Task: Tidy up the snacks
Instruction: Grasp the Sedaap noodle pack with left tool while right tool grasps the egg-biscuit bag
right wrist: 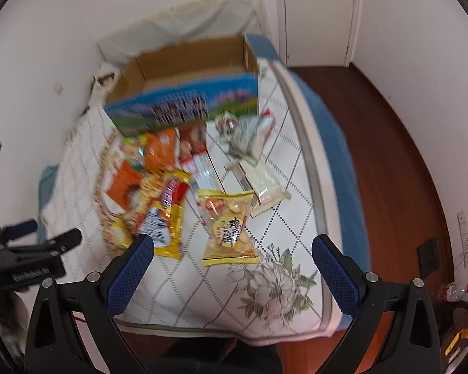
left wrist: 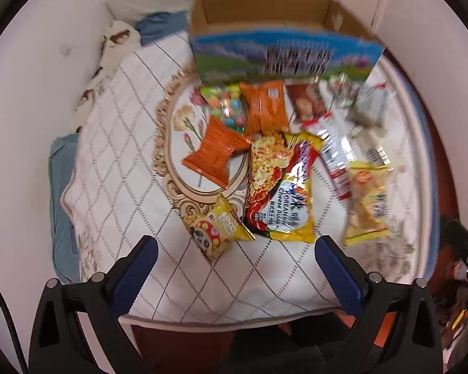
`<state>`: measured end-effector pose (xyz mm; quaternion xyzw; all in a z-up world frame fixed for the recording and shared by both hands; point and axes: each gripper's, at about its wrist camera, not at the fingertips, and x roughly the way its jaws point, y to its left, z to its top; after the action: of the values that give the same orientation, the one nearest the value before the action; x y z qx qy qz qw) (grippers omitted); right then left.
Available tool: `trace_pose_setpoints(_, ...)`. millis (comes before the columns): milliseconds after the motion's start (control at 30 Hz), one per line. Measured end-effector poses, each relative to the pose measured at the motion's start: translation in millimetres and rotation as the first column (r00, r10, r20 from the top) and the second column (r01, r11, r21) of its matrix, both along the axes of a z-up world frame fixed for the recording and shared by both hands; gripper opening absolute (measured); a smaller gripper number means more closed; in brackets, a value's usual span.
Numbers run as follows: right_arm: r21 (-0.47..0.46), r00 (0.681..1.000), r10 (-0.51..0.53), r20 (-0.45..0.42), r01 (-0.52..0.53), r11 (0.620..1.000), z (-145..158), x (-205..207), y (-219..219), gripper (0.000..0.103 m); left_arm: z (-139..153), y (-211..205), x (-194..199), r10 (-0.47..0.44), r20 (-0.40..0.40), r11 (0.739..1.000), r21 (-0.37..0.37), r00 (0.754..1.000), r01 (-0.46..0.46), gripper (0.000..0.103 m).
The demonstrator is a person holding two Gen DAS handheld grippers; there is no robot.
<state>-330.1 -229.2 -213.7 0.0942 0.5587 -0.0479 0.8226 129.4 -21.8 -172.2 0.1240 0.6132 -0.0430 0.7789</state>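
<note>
An open cardboard box [left wrist: 265, 15] with a blue printed front stands at the far end of the bed; it also shows in the right wrist view [right wrist: 187, 62]. Several snack packets lie in front of it: a big yellow noodle pack [left wrist: 280, 187], two orange packets [left wrist: 216, 155], a colourful candy bag [left wrist: 227, 106], a small yellow packet [left wrist: 215, 230] and a yellow biscuit bag [right wrist: 229, 227]. My left gripper [left wrist: 237, 243] is open and empty, above the near noodle pack. My right gripper [right wrist: 234, 243] is open and empty, over the biscuit bag.
The snacks lie on a white quilted cover [left wrist: 124, 162] with a floral print [right wrist: 274, 283]. A white wall [left wrist: 31, 93] runs along the left. Wooden floor [right wrist: 390, 155] and a door [right wrist: 318, 15] are on the right. The left gripper shows at the left edge [right wrist: 31, 249].
</note>
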Motion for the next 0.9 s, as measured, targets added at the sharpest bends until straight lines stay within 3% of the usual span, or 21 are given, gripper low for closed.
trace_pose_setpoints(133,0.056,0.996,0.022,-0.092,-0.017,0.998,-65.0,27.2,-3.1,0.103,-49.1,-13.7,33.8,-0.026,-0.099,0.999,0.030,0.995,0.029,0.103)
trace_pose_setpoints(267,0.079,0.988,0.063,-0.143,-0.052,0.996,-114.3,47.4,1.8,0.102,-104.1,-36.7,65.6,-0.057,-0.237,0.997,0.031,0.970,0.066,0.103)
trace_pose_setpoints(400,0.110,0.972,0.098,-0.212,-0.076,0.991,-151.6,62.7,8.3,0.102,-134.4,-53.5,84.8,-0.092,-0.276,0.993,0.049,0.957,0.110,0.103)
trace_pose_setpoints(467,0.111,0.967,0.104,-0.232,-0.080,0.991,-161.8,67.1,11.1,0.100,-144.8,-54.4,92.1,-0.092,-0.284,0.993,0.040,0.955,0.108,0.102)
trace_pose_setpoints(500,0.126,0.964,0.108,-0.244,-0.079,0.989,-168.2,69.4,12.2,0.094,-147.1,-52.0,94.6,-0.084,-0.282,0.995,0.026,0.956,0.095,0.101)
trace_pose_setpoints(533,0.133,0.960,0.106,-0.260,-0.073,0.988,-172.9,71.2,12.5,0.089,-148.5,-48.6,96.2,-0.072,-0.285,0.997,-0.002,0.956,0.075,0.087)
trace_pose_setpoints(567,0.134,0.957,0.103,-0.272,-0.068,0.989,-176.1,72.4,12.4,0.077,-148.7,-41.5,96.9,-0.038,-0.292,0.999,-0.044,0.956,0.026,0.083)
trace_pose_setpoints(600,0.125,0.956,0.094,-0.279,-0.061,0.990,-177.7,73.2,11.6,0.070,-148.0,-35.8,97.0,-0.008,-0.288,0.998,-0.056,0.957,-0.008,0.083)
trace_pose_setpoints(667,0.097,0.953,0.074,-0.293,-0.047,0.994,-176.3,74.2,10.1,0.064,-144.4,-22.5,92.4,0.049,-0.292,0.994,-0.077,0.955,-0.075,0.083)
trace_pose_setpoints(733,0.087,0.943,0.045,-0.331,-0.017,0.996,-172.8,76.1,6.2,0.062,-144.2,-11.9,84.2,0.085,-0.314,0.986,-0.113,0.946,-0.126,0.083)
trace_pose_setpoints(900,0.083,0.925,0.055,-0.375,-0.026,0.996,-167.8,89.9,8.6,0.062,-155.3,-2.2,66.8,0.030,-0.346,0.976,-0.192,0.938,-0.102,0.085)
